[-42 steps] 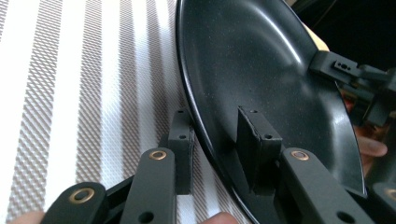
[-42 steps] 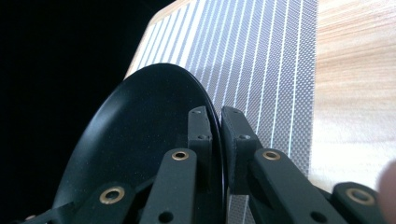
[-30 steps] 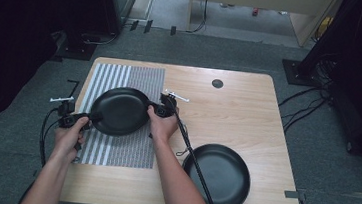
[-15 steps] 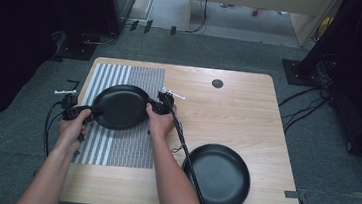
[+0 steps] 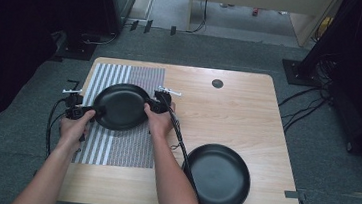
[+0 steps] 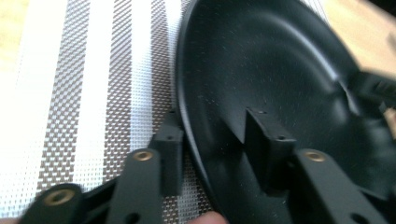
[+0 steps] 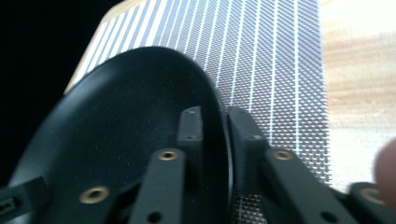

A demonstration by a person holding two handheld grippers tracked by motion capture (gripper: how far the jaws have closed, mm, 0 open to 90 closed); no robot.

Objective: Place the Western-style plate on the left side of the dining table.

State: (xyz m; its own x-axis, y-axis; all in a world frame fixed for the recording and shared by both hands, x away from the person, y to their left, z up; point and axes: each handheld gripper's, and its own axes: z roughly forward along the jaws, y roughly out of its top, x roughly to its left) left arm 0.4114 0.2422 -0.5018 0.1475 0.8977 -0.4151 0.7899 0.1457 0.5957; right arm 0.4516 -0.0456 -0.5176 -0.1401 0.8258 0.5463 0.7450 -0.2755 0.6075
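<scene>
Two black plates on record. The first plate [image 5: 121, 106] lies on the striped placemat [image 5: 114, 146] at the tabletop's [image 5: 238, 112] left half, flanked by both grippers at opposite points of its rim.

Left gripper [image 5: 96, 112]: astride the plate's left rim, one jaw inside the bowl, one outside over the placemat; a visible gap stands on each side of the rim in the left gripper view, and the jaws have just been opening, so the rim is between them but unpressed.

Right gripper [image 5: 151, 105]: astride the right rim, jaws likewise just been opening; they sit very near the rim, yet appear slack rather than clamped.

Second plate [image 5: 218, 176]: on bare wood near the front right, well apart.

Status, as judged: first plate set down and being let go; withdrawal of both grippers outstanding; second plate unhandled.
</scene>
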